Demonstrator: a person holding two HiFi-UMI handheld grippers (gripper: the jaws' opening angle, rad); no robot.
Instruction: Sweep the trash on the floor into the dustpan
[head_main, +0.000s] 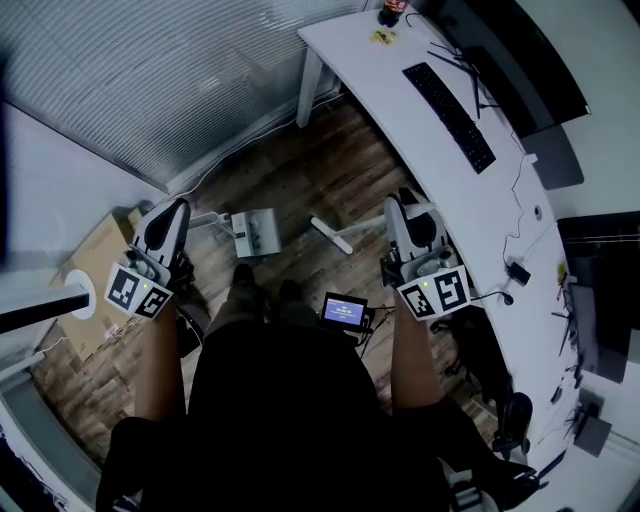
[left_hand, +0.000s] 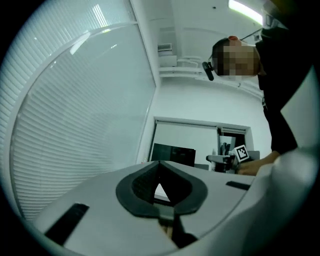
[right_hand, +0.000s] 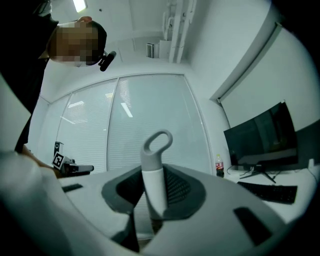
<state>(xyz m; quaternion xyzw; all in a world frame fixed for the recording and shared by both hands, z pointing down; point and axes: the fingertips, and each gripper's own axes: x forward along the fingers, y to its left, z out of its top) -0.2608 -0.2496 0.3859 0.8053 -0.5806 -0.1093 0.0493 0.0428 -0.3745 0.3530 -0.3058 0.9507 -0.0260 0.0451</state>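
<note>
In the head view my left gripper (head_main: 176, 212) is raised at the left; in the left gripper view its jaws (left_hand: 161, 175) are shut with nothing between them. On the wooden floor just right of it stands a white dustpan (head_main: 255, 232), apart from the gripper. My right gripper (head_main: 394, 203) is raised at the right. It is shut on a white broom handle (right_hand: 154, 172), whose grey loop end sticks up past the jaws. The broom's lower part (head_main: 332, 235) reaches the floor between the grippers. I see no trash on the floor.
A long white desk (head_main: 420, 150) runs along the right with a keyboard (head_main: 450, 115), a bottle (head_main: 392, 12) and cables. A cardboard box (head_main: 95, 260) lies at the left by the blinds. A small screen (head_main: 345, 312) hangs at the person's waist.
</note>
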